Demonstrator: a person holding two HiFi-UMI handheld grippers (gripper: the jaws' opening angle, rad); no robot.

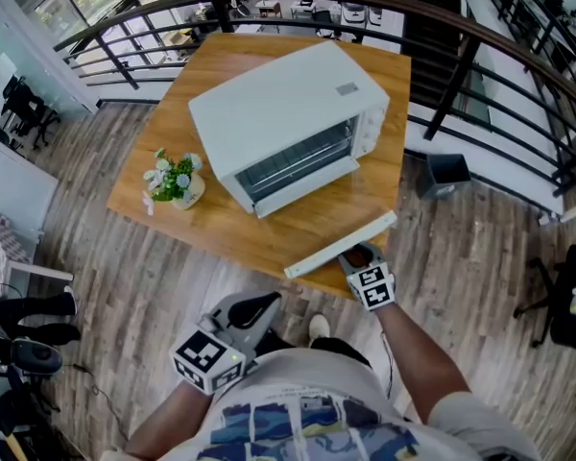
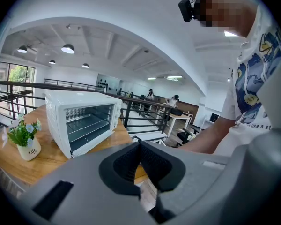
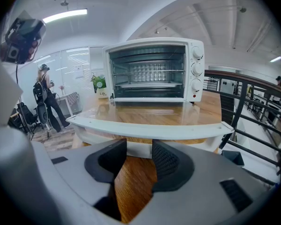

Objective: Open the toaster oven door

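Wooden table (image 1: 269,233) beside a railing (image 1: 480,41). My right claw (image 3: 139,149): jaws wide apart, gripping nothing, tips just short of the door handle (image 3: 145,131). Door hangs fully open, flat before the toaster oven (image 3: 152,71). Left claw (image 2: 140,146): closed, empty, well back.

A square wooden table (image 1: 269,233) stands on a plank floor (image 1: 106,286). A white oven (image 1: 288,113) sits at an angle near the table's middle, its door (image 1: 341,245) swung down flat over the top, with the handle at the near edge. A small pot (image 1: 184,192) of flowers stands left of the oven, apart from it.
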